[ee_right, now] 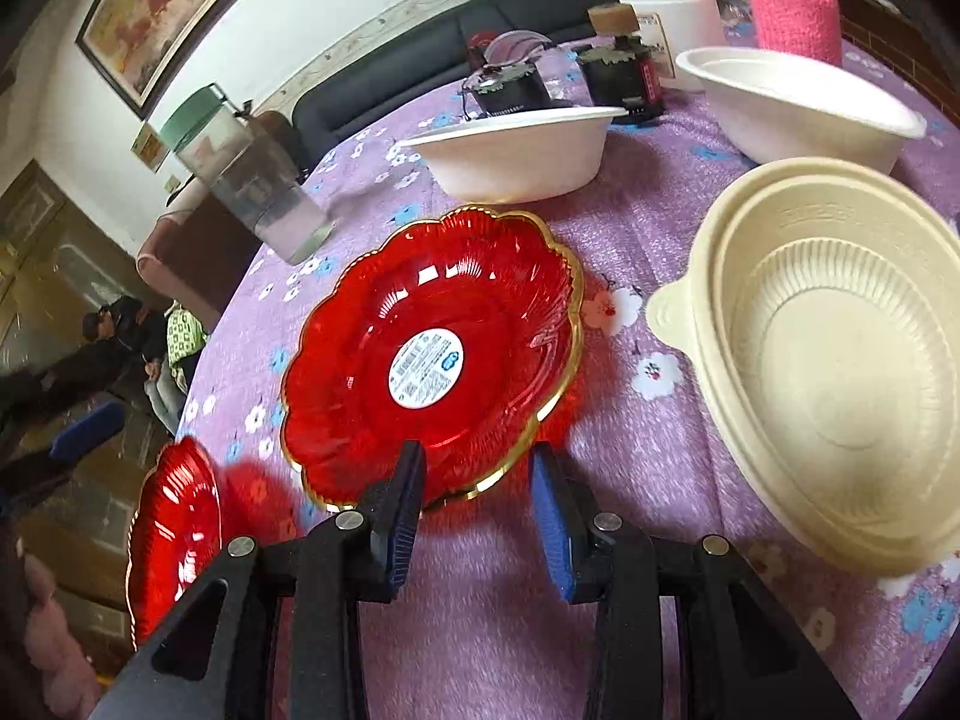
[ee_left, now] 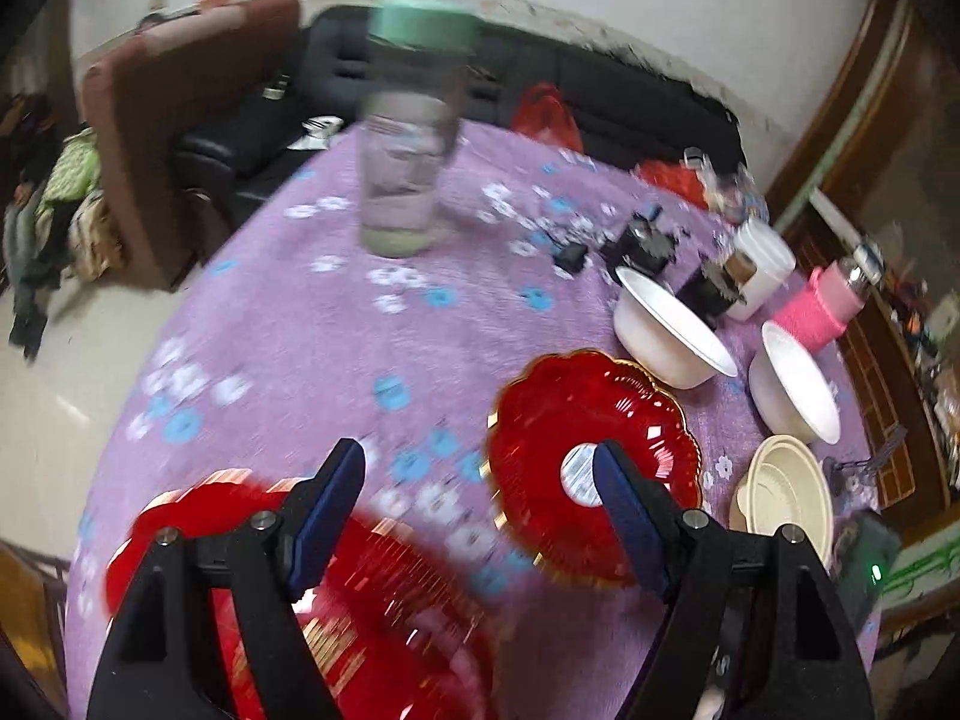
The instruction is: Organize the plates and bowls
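Plates and bowls lie scattered over a round table (ee_right: 492,612) dressed in a fuzzy purple cloth dotted with white and blue flowers. Centre stage, a red plate (ee_right: 432,354) with a gold scalloped rim and a white sticker in its middle lies flat on the cloth. A second red plate (ee_right: 174,534) sits at the table's near-left edge, well apart from the first, blurred in the left view. Beyond the centre plate stand two white bowls, the nearer one (ee_right: 510,150) and the farther one (ee_right: 798,102) side by side, and just to the right a cream ribbed bowl (ee_right: 840,360).

The right gripper (ee_right: 477,480) hovers at the near rim of the centre plate, jaws parted with only cloth and plate edge between them, clamping nothing. The left gripper (ee_left: 480,480) hangs over the gap between the two red plates, jaws spread wide and empty.

Further back, a clear jar with a green lid (ee_right: 252,180) stands on the cloth, along with a white tub (ee_right: 672,6), a bottle in a pink knitted sleeve (ee_right: 792,6) and some small dark gadgets (ee_right: 510,84). Behind the table runs a dark sofa (ee_left: 420,78) under a white wall, with a framed painting (ee_right: 162,6) hanging up left and pale tiled floor (ee_left: 60,372) below.
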